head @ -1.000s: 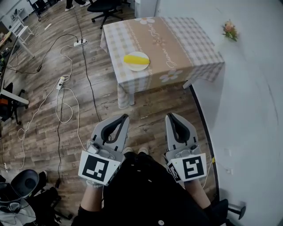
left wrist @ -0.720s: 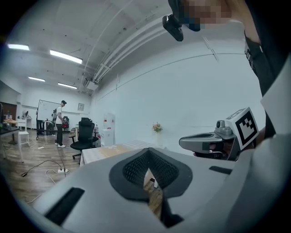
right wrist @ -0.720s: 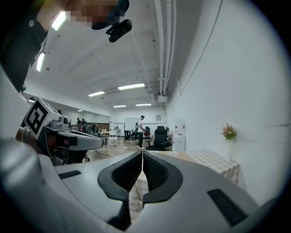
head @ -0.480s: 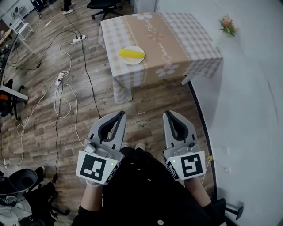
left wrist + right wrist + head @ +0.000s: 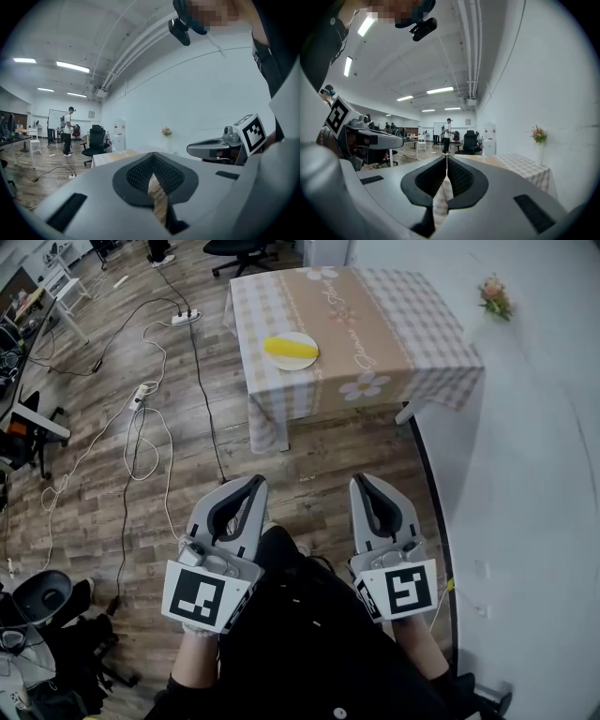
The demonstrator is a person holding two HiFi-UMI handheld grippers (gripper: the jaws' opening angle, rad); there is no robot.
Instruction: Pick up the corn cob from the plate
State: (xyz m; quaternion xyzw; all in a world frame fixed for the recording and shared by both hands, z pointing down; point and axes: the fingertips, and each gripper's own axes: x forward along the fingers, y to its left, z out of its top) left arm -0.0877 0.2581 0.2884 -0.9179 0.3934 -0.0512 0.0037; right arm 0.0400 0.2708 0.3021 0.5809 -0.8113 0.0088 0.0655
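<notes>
A yellow corn cob [image 5: 289, 346] lies on a white plate [image 5: 300, 364] near the left front part of a table with a checked cloth [image 5: 384, 324], far ahead in the head view. My left gripper [image 5: 253, 482] and right gripper [image 5: 363, 481] are held side by side at waist height over the wooden floor, well short of the table. Both point level towards it. Each pair of jaws is shut with nothing between them, as the left gripper [image 5: 151, 158] and the right gripper [image 5: 446, 157] show in their own views. The plate is hidden in both gripper views.
Cables and power strips [image 5: 141, 395] trail over the floor at the left, near desks and office chairs [image 5: 236, 247]. A white wall [image 5: 534, 474] runs along the right, with flowers [image 5: 494, 296] beside the table. A person [image 5: 68, 131] stands far off.
Both grippers have edged forward over the floor towards the table, still shut. The cob and plate lie where they were.
</notes>
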